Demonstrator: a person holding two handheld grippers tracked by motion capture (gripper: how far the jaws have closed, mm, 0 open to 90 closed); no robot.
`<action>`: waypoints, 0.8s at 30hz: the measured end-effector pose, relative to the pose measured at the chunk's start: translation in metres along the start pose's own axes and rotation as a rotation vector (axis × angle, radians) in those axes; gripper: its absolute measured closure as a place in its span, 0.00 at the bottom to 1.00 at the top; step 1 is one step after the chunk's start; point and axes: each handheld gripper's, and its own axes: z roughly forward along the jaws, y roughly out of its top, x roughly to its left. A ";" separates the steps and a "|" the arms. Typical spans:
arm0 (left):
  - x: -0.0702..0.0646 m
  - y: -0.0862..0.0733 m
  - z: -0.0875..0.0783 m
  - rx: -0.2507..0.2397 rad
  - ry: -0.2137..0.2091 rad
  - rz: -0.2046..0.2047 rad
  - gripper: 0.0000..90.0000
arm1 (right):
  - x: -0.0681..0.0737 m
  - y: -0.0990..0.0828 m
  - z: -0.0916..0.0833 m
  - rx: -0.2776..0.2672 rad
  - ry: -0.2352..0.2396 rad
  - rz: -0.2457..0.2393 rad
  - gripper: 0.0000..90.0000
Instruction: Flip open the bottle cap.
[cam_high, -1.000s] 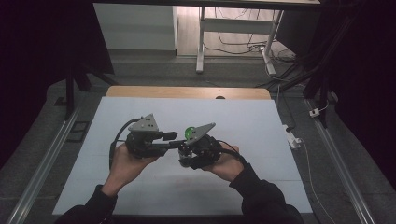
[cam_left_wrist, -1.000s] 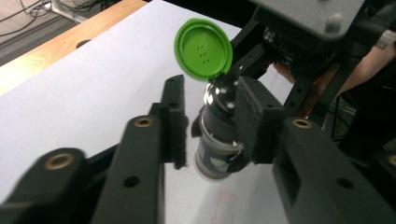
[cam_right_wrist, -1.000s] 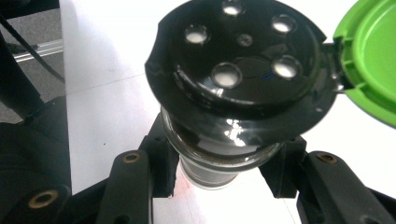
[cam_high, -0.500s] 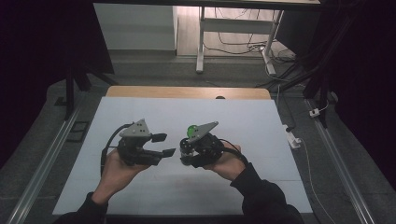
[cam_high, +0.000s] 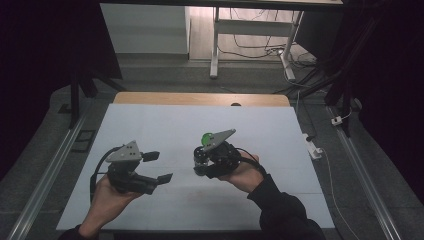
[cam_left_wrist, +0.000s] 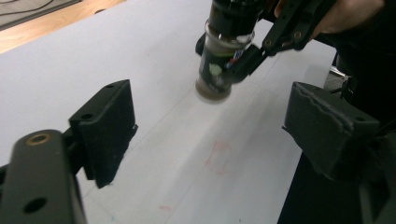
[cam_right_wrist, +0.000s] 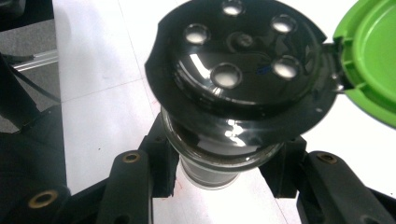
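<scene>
A glass shaker jar (cam_right_wrist: 240, 70) with a black perforated top has its green flip lid (cam_right_wrist: 371, 56) standing open. My right gripper (cam_right_wrist: 229, 172) is shut on the jar's body and holds it just above the white table (cam_high: 150, 125), right of centre. The high view shows the green lid (cam_high: 206, 138) over that gripper (cam_high: 201, 161). My left gripper (cam_high: 159, 167) hangs to the left, apart from the jar. Its jaws have just been opening and nothing is between them. In the left gripper view the jar (cam_left_wrist: 215, 70) lies ahead of these wide jaws (cam_left_wrist: 210, 130).
The table's far end has a wooden edge (cam_high: 200, 99). A power strip (cam_high: 312, 145) lies off the right side. A metal rail (cam_high: 50, 170) runs along the floor at the left. Desk legs and cables (cam_high: 250, 45) stand beyond the table.
My left gripper has drawn away from the jar, leftward and toward the near edge, and its jaws have spread apart. The right gripper and jar have stayed put.
</scene>
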 end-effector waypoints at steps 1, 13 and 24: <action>0.000 -0.003 -0.002 -0.001 0.004 -0.004 0.18 | 0.000 0.000 0.000 0.000 0.000 0.001 0.59; 0.003 -0.041 -0.025 0.002 0.065 -0.076 0.10 | -0.002 -0.001 0.001 0.002 -0.007 0.009 0.59; 0.005 -0.078 -0.038 0.036 0.108 -0.128 0.02 | -0.005 -0.002 0.000 0.003 -0.016 0.008 0.59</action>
